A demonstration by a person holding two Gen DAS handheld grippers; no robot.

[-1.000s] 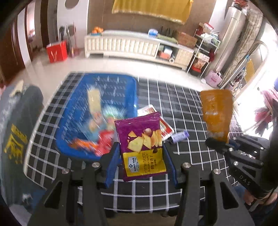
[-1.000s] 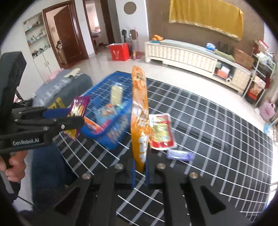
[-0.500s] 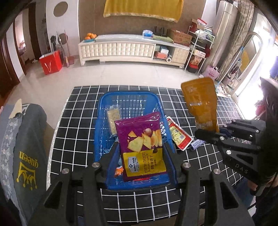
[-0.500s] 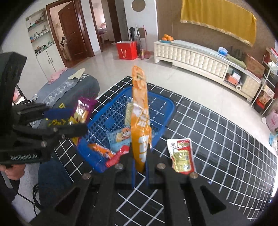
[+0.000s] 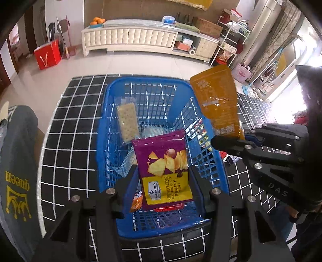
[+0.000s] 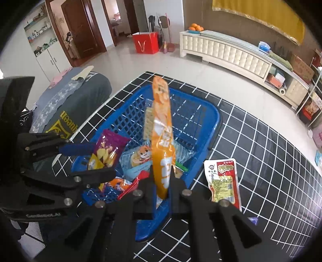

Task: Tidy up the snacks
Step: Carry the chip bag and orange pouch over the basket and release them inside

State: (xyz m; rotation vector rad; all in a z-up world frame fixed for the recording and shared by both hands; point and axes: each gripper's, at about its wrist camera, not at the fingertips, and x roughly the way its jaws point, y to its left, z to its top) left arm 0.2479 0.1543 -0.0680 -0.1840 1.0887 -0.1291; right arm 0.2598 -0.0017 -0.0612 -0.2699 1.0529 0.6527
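We're looking at a living room with a pale tiled floor (image 6: 124, 66) that's glossy enough to catch the daylight. A long cream cabinet (image 5: 128, 40) with padded-looking fronts runs along the brown back wall (image 6: 231, 22), and there's a bowl of oranges (image 6: 195, 26) on its end. A yellow cloth (image 6: 261, 12) hangs on the wall above. There's a red gift bag (image 5: 47, 54) on the floor near dark wooden doors (image 6: 80, 30), white cupboards (image 6: 46, 54) at the left, and a cluttered wire rack (image 5: 231, 46) at the right. Bright light pours in from the right side (image 5: 285, 84).
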